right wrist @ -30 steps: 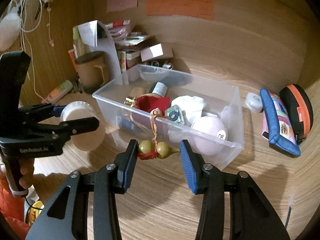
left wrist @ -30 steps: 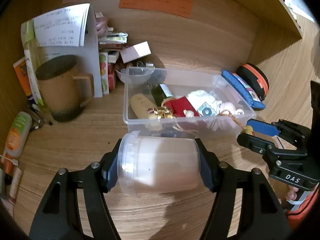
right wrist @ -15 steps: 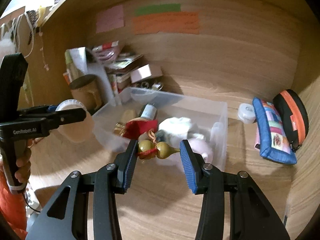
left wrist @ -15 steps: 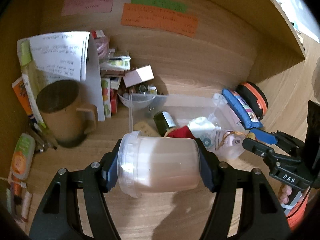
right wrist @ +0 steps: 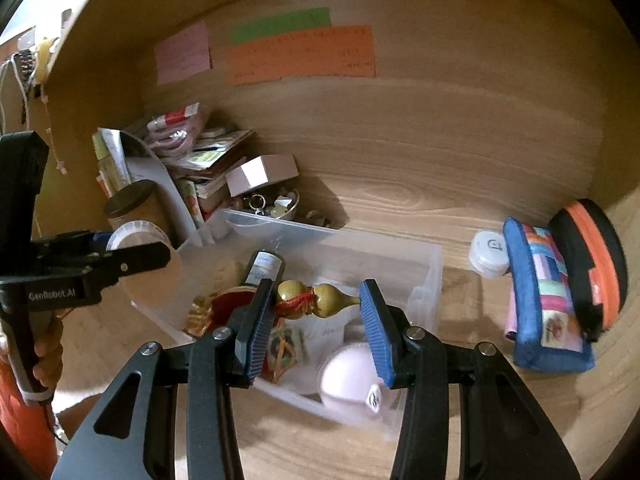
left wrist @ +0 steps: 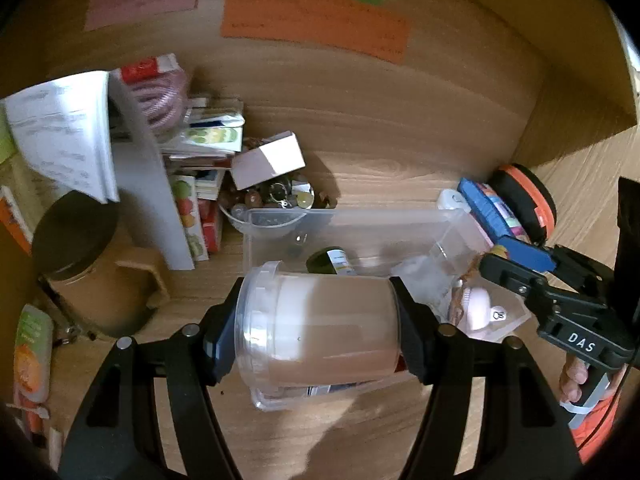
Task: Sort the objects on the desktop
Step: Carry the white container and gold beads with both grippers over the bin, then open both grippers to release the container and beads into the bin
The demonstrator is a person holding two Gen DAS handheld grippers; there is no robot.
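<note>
My left gripper [left wrist: 316,332] is shut on a clear plastic jar [left wrist: 320,332] lying sideways between its pads, held above the front left of the clear storage bin [left wrist: 360,220]. The jar also shows in the right wrist view [right wrist: 138,240]. My right gripper [right wrist: 316,304] is shut on a small olive gourd charm with red thread [right wrist: 312,300], held above the bin [right wrist: 432,280]. The bin holds a dark bottle [right wrist: 266,266], a red pouch, white items and a pink ball [right wrist: 352,376].
A brown mug [left wrist: 88,280], papers and boxes [left wrist: 192,152] stand at the back left. A small bowl of trinkets [left wrist: 272,204] sits behind the bin. A blue pouch [right wrist: 544,300], an orange-black case [right wrist: 596,264] and a white lid [right wrist: 490,254] lie right.
Both grippers have risen and moved forward over the bin, keeping their objects. The gourd charm's cord has lifted out of the bin with the right gripper.
</note>
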